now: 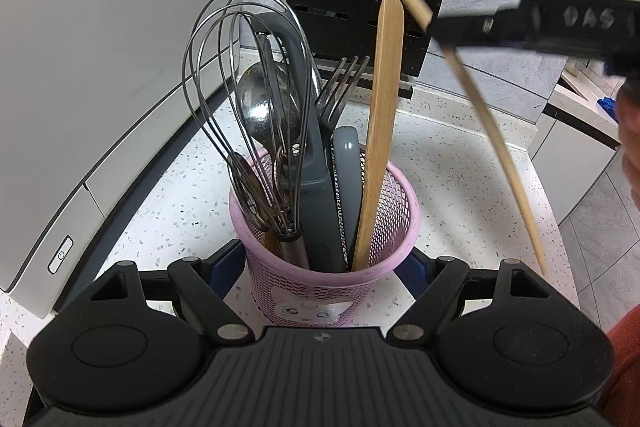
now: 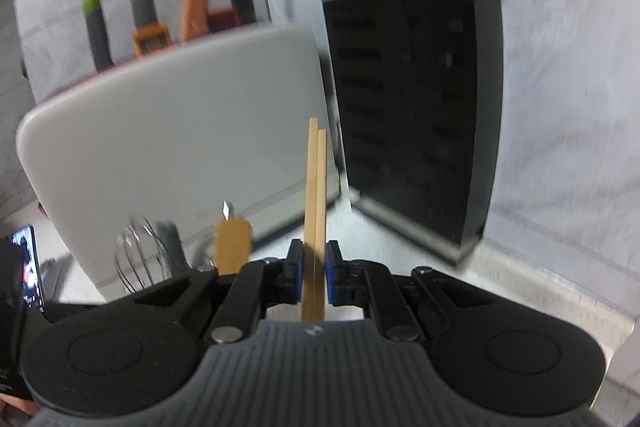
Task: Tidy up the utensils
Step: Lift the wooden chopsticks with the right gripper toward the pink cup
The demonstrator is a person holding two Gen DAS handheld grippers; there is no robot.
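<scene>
Left wrist: chopsticks [image 1: 496, 147] hang over the counter edge [image 1: 560, 227], right of holder [image 1: 320, 267].

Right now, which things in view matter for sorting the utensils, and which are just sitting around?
In the job:
- chopsticks, clamped in the right gripper
- pink mesh holder, between the left gripper's jaws
- whisk, fork, wooden spatula and spoon standing in it

Lying about:
- black knife block
- white appliance
- speckled counter
</scene>
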